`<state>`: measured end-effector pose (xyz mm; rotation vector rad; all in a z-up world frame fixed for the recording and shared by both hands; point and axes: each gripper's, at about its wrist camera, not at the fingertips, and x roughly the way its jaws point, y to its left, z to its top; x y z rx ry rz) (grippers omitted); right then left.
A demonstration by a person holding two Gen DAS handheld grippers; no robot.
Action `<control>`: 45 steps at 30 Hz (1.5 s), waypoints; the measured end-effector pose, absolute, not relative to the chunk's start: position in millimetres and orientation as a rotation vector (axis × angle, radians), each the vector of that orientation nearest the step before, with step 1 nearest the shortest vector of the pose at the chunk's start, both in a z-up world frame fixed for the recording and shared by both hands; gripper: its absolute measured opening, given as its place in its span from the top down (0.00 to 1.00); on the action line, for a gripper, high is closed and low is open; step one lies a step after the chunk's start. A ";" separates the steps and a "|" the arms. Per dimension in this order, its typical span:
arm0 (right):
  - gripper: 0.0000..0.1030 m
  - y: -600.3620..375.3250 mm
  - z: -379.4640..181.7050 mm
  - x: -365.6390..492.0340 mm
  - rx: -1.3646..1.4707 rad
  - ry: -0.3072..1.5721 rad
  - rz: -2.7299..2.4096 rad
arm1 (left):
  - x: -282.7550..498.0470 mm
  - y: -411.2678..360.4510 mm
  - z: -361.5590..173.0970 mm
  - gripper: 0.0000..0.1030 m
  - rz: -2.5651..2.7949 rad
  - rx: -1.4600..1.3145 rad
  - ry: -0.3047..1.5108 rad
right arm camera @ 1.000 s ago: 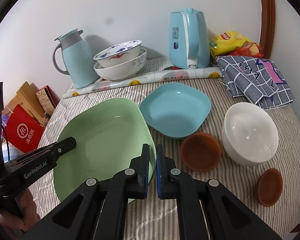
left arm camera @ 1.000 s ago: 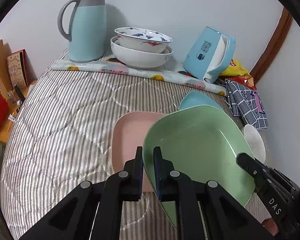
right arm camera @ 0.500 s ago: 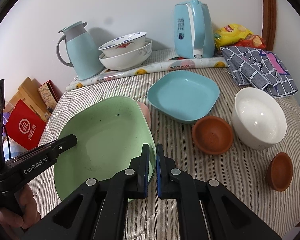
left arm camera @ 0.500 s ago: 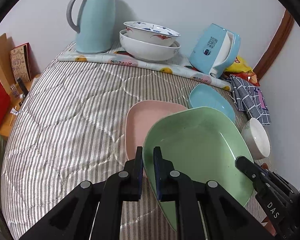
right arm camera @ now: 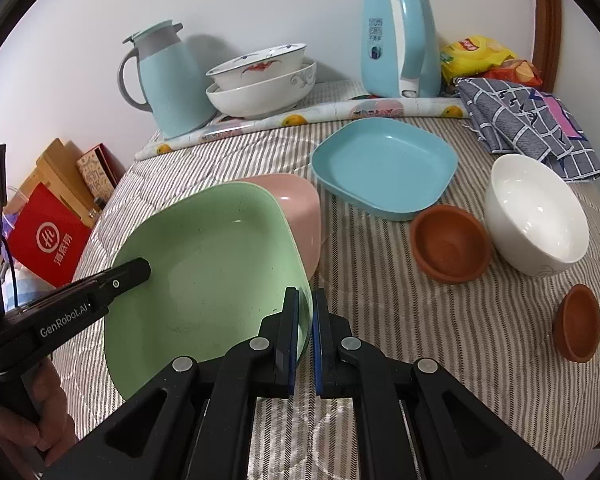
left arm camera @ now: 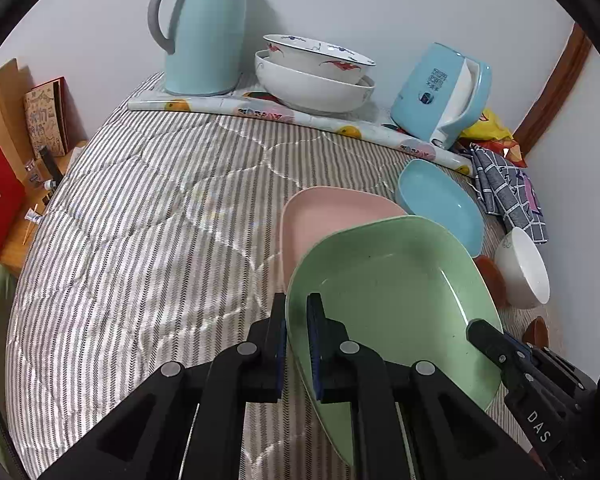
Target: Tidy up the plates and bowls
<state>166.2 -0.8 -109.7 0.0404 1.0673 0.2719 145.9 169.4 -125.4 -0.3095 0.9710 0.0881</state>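
Both grippers are shut on the rim of a large green plate (left arm camera: pixel 396 296), held in the air above the striped cloth. My left gripper (left arm camera: pixel 296 312) pinches its left rim; my right gripper (right arm camera: pixel 307 308) pinches its right rim, and the green plate (right arm camera: pixel 207 272) fills the left of that view. A pink plate (left arm camera: pixel 328 220) lies partly under the green one; it also shows in the right wrist view (right arm camera: pixel 300 204). A blue plate (right arm camera: pixel 384 164), a white bowl (right arm camera: pixel 536 208) and two brown bowls (right arm camera: pixel 448 240) (right arm camera: pixel 578 320) sit to the right.
Two stacked white patterned bowls (left arm camera: pixel 312 76), a pale blue jug (left arm camera: pixel 203 36) and a blue kettle (left arm camera: pixel 444 92) stand along the back wall on a rolled mat (left arm camera: pixel 300 116). A checked cloth (right arm camera: pixel 528 120) and snack bags (right arm camera: pixel 476 56) lie back right. Red box (right arm camera: pixel 47 236) off the left edge.
Both grippers have drawn the green plate back toward the near edge and lifted it. More of the pink plate and the right-hand bowls now shows.
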 end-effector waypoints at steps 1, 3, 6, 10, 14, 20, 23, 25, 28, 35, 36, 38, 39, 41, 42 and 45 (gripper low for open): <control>0.94 1.0 -110.8 166.7 0.038 1.070 0.274 | 146.5 170.5 -125.8 0.90 0.092 -0.309 0.971; 0.94 4.1 -113.1 167.0 0.031 1.072 0.278 | 148.0 173.3 -127.6 0.90 0.094 -0.314 0.973; 0.94 6.5 -116.7 169.6 0.032 1.079 0.277 | 153.1 176.0 -132.1 0.90 0.093 -0.316 0.979; 0.94 6.6 -121.8 176.2 0.030 1.090 0.263 | 163.5 176.4 -137.4 0.90 0.082 -0.311 0.993; 0.94 6.1 -126.0 185.9 0.032 1.101 0.246 | 174.4 174.9 -141.1 0.90 0.071 -0.300 1.000; 0.93 7.3 -134.3 196.3 0.027 1.117 0.230 | 191.2 175.0 -145.1 0.90 0.058 -0.283 1.003; 0.93 9.8 -133.5 199.0 0.021 1.116 0.232 | 198.3 176.4 -146.0 0.90 0.057 -0.281 1.000; 0.93 11.4 -133.8 201.6 0.016 1.115 0.226 | 203.4 176.9 -146.1 0.90 0.058 -0.274 0.996; 0.92 14.6 -135.1 206.4 0.010 1.113 0.220 | 210.4 179.6 -146.3 0.90 0.062 -0.272 0.992; 0.91 19.7 -141.5 215.5 -0.001 1.116 0.209 | 226.4 180.6 -150.2 0.90 0.060 -0.256 0.993; 0.91 20.5 -141.5 216.4 -0.004 1.116 0.206 | 228.5 180.2 -150.5 0.90 0.060 -0.254 0.991; 0.91 22.2 -141.9 218.5 -0.016 1.111 0.198 | 231.8 179.5 -151.7 0.90 0.062 -0.247 0.992; 0.90 22.7 -142.1 219.3 -0.021 1.109 0.194 | 233.6 179.1 -152.7 0.90 0.062 -0.244 0.994; 0.90 24.2 -142.2 220.7 -0.031 1.106 0.187 | 236.5 178.8 -154.2 0.90 0.060 -0.243 0.994; 0.90 24.4 -142.3 221.3 -0.037 1.105 0.186 | 237.5 178.7 -154.8 0.90 0.058 -0.242 0.994; 0.88 25.8 -143.7 221.8 -0.057 1.108 0.185 | 238.7 178.2 -156.6 0.90 0.055 -0.238 1.002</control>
